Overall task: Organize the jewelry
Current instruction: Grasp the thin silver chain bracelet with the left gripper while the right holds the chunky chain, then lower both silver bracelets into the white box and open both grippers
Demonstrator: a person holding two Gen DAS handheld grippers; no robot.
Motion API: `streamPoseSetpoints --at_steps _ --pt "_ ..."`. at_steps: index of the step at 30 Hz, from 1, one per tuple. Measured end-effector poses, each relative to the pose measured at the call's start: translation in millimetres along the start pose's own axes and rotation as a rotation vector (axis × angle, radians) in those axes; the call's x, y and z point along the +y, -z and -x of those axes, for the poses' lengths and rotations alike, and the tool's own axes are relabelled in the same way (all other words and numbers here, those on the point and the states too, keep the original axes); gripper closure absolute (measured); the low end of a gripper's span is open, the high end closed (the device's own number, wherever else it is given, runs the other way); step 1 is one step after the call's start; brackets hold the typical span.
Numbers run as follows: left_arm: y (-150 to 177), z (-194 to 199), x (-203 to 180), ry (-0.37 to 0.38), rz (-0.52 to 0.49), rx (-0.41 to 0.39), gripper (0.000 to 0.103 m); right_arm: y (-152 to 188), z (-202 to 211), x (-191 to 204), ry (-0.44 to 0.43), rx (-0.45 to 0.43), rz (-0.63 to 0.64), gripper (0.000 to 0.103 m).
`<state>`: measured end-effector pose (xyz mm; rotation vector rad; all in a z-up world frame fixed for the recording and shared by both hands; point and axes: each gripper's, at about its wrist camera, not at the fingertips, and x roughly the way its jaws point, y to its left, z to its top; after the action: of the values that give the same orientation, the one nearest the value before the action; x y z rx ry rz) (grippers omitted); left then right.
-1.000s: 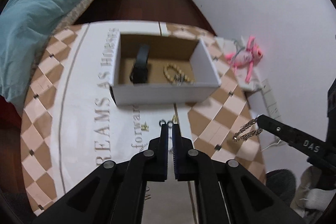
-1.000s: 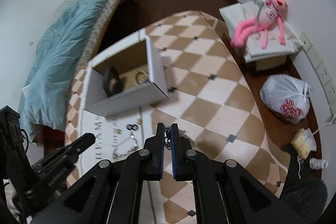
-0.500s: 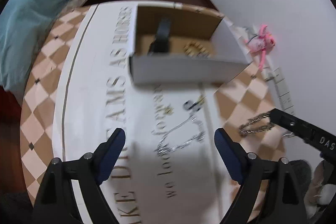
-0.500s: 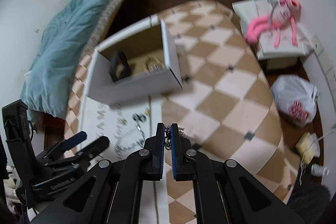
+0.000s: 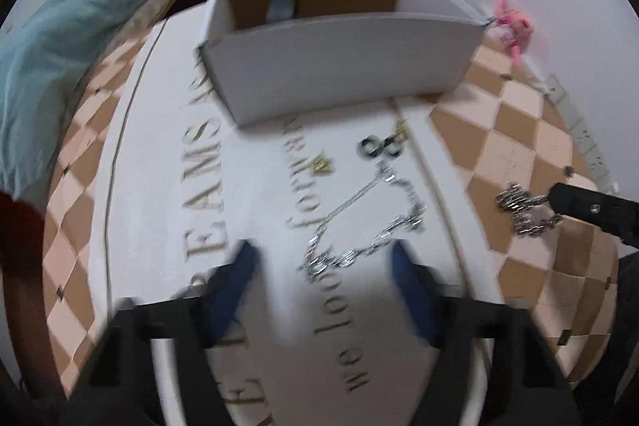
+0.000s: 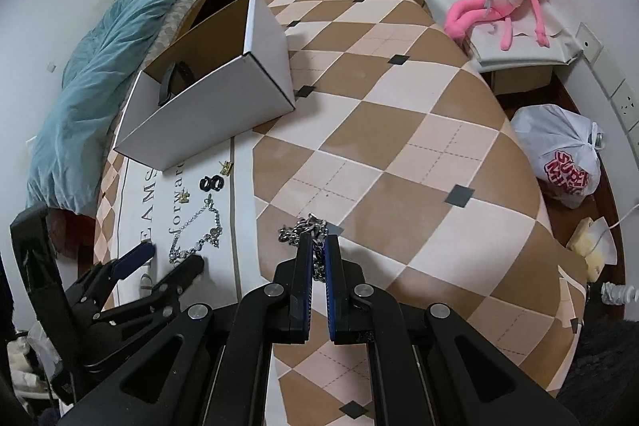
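I am lowering both grippers toward the checked cloth (image 6: 419, 130), and the white box (image 5: 339, 66), which sat small in the middle of my left view a second ago, is now filling the upper centre of that blurred frame. For the tidying job, that means I am closing in on the loose jewelry and not yet carrying anything to the box.

My left gripper (image 5: 319, 266) is pointing steeply down at lower centre; its jaws were shut a second ago, flew wide, and have just been closing again. They are now standing partly open on either side of the silver necklace (image 5: 367, 222), which is lying on the lettered white strip, not yet pinched as far as the blur lets me judge.

My right gripper (image 6: 317, 254), at lower centre of its own view, is shut on a bunched silver chain (image 6: 303, 228), which is hanging at the fingertips just above the cloth.

Two black rings (image 6: 210, 183) and small gold pieces (image 6: 225, 167) are lying between the necklace and the box. A black strap (image 6: 171, 82) is already inside it.
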<state>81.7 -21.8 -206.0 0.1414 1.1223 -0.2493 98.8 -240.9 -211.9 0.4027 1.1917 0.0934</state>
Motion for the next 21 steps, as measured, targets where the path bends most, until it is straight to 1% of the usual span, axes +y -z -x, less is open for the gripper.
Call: streamPoseSetpoints --at_steps 1,2,5,8,13,21 --pt "-1 1 -2 0.006 -0.015 -0.003 0.094 0 1 -1 0.004 -0.007 0.002 0.097" --pt "-3 0 -4 0.016 -0.02 0.001 0.098 0 2 -2 0.007 -0.013 0.0 0.097" --pt "0 1 -6 0.048 -0.014 -0.016 0.1 0 3 -3 0.013 -0.029 -0.001 0.097" --pt "3 3 -1 0.087 0.02 -0.029 0.101 0 5 -3 0.007 -0.042 -0.003 0.097" --pt "2 27 13 0.152 0.092 -0.075 0.101 2 13 1 -0.026 -0.062 -0.004 0.097" --pt "-22 62 27 0.235 0.176 -0.125 0.101 -6 36 15 -0.084 -0.102 0.0 0.097"
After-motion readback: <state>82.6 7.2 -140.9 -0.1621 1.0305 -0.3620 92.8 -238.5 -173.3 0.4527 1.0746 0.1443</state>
